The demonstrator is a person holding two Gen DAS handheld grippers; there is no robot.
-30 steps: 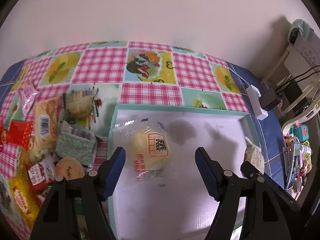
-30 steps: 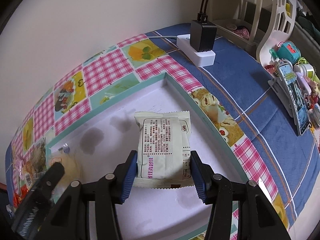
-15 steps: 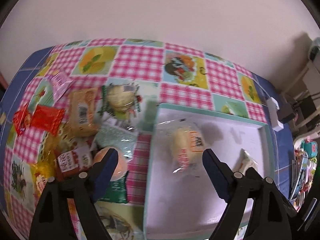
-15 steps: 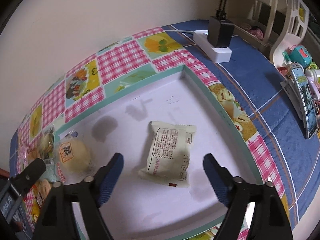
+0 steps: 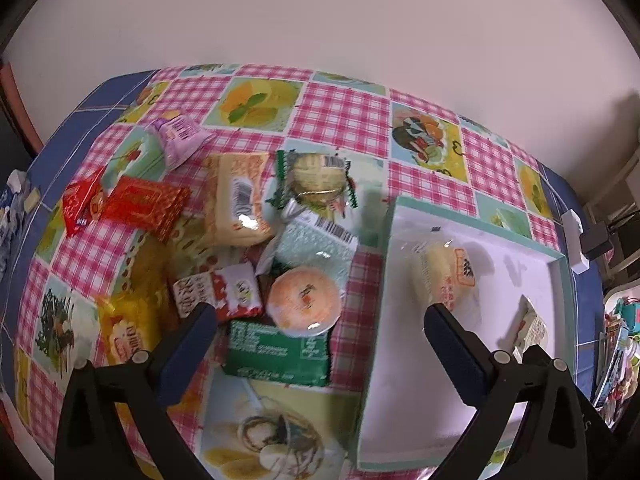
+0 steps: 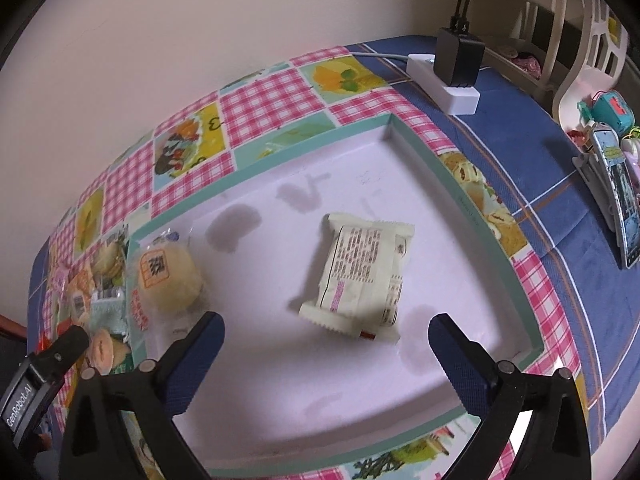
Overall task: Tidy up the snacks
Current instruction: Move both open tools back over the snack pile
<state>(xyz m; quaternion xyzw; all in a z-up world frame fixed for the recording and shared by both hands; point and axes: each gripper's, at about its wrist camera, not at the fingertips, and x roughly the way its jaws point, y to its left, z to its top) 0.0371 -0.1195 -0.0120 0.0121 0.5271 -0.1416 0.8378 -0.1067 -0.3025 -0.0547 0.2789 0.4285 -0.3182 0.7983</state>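
Note:
A white tray with a teal rim lies on the checked tablecloth. In it lie a cream snack packet and a wrapped yellow bun; the bun also shows in the left wrist view. My right gripper is open and empty, just above and behind the cream packet. My left gripper is open and empty over a pile of snacks left of the tray: a round orange cake, a green packet, a red-and-white packet, an orange biscuit pack.
More snacks lie further left: red packets, a purple packet, a yellow bag. A white power strip with a black charger sits on the blue cloth behind the tray. A phone on a stand and toys stand at right.
My right gripper opened, left the cream packet in the tray and drew back. My left gripper swung left from over the bun to over the snack pile and opened wider.

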